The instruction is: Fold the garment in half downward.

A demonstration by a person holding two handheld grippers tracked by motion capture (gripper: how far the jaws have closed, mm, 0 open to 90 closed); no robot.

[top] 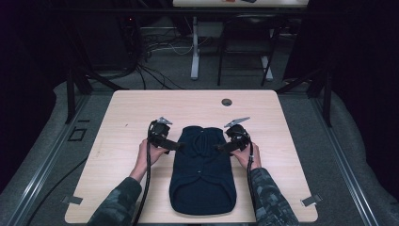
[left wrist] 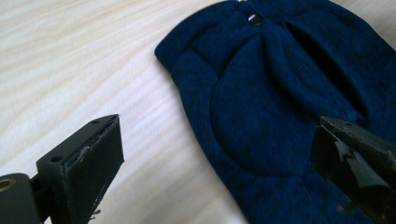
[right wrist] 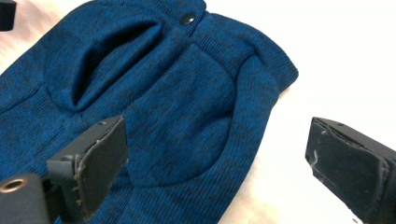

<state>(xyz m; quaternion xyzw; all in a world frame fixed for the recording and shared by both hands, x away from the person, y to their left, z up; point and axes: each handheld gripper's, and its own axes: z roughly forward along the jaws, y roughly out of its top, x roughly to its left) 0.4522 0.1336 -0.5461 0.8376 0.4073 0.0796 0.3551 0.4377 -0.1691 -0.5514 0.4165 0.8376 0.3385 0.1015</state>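
Centrally on the table, a folded navy sweater lies flat; left gripper and right gripper flank its upper edges, both wide open and empty, bare wood around

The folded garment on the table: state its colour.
Dark blue knit garment, best seen in the right gripper view.

- Legible text, labels, brands, numbers, signs: none in any view.
- Dark blue knit garment: no tag, print or lettering readable; its snap button is plain.
- Light wood surface: bare grain, no markings.
- Black jaws, both gripper views: no lettering visible.
- Items on the far table at the top edge of the high view: too small to read.
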